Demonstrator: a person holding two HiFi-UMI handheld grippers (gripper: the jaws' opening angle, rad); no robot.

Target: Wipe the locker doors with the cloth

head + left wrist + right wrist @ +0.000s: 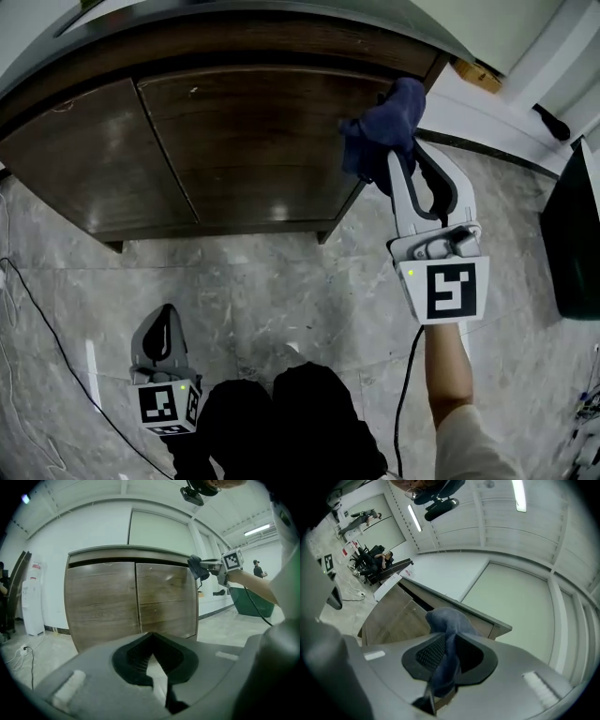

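The locker (281,42) stands at the far side of the floor, its two doors side by side. The cloth (380,131) sits bunched at the top right corner of the right door (253,141), clamped in the right gripper (408,169). The door's face spreads left and down from there. The left gripper (164,323) hangs near and low, jaws together on nothing, well apart. Nothing blocks a sweep.
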